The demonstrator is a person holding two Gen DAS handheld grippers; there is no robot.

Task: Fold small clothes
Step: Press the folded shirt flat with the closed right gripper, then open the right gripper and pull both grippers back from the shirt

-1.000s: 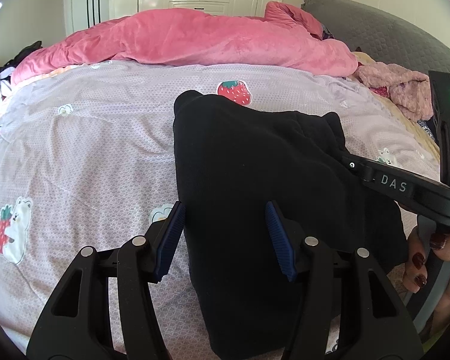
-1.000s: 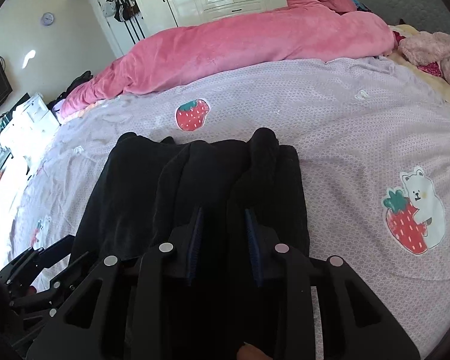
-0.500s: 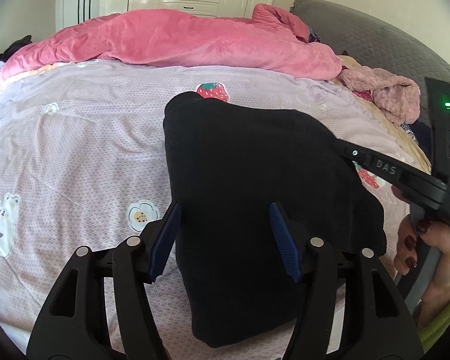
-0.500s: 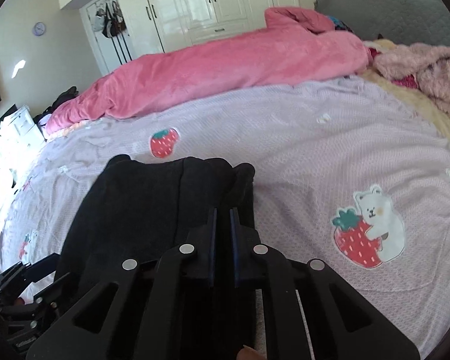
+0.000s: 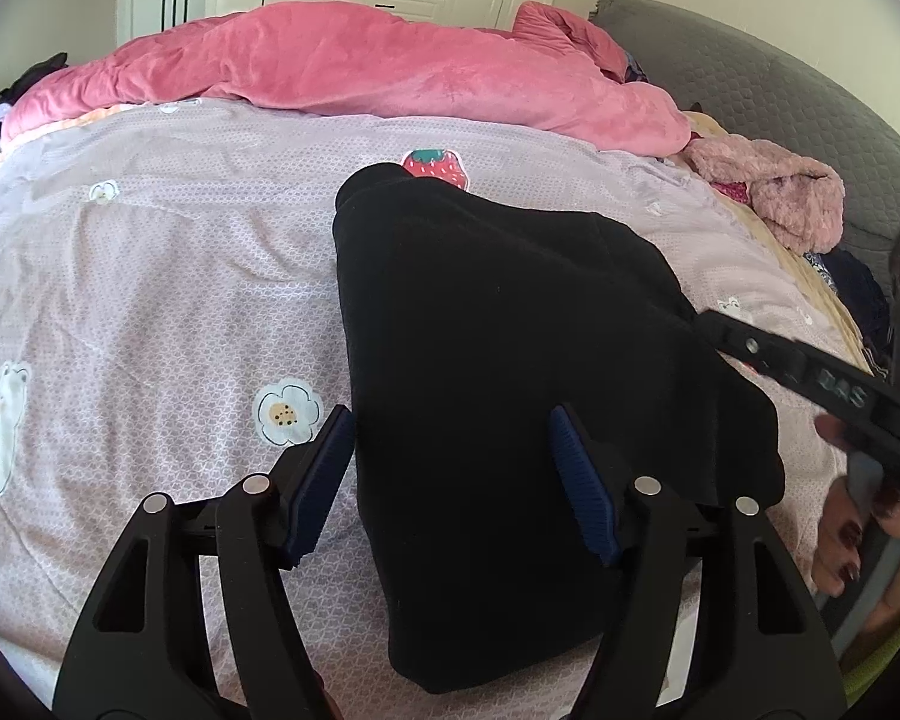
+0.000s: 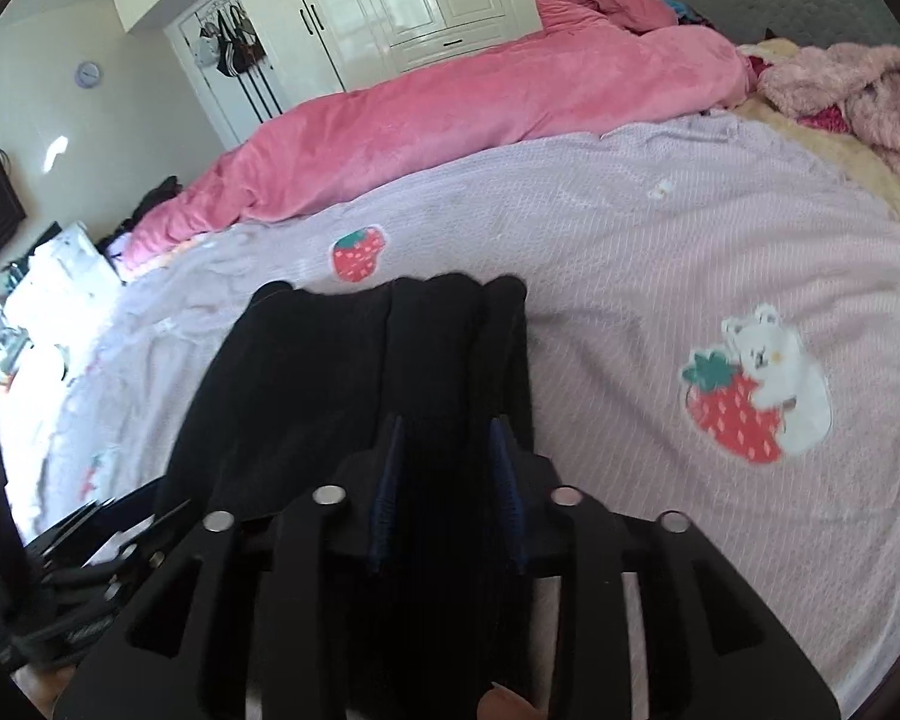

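In the left wrist view, the black garment (image 5: 498,372) is seen folded on the bed (image 5: 150,276), running from centre toward 12 o'clock; the left hand-held gripper (image 5: 450,468), just opened wider, straddles its near edge without pressing. In the right wrist view, the right hand-held gripper (image 6: 447,480), just parted narrowly, has cloth between unclamped pads; a fold is judged released; a fresh grip is called for next.

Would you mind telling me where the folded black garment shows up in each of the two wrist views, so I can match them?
Left wrist view: the black garment fills the centre, running from near the top strawberry down between the open left gripper.
Right wrist view: the black garment lies lower centre-left, reaching back between the right gripper.
Shared landmark: the strawberry patch beyond its far edge.
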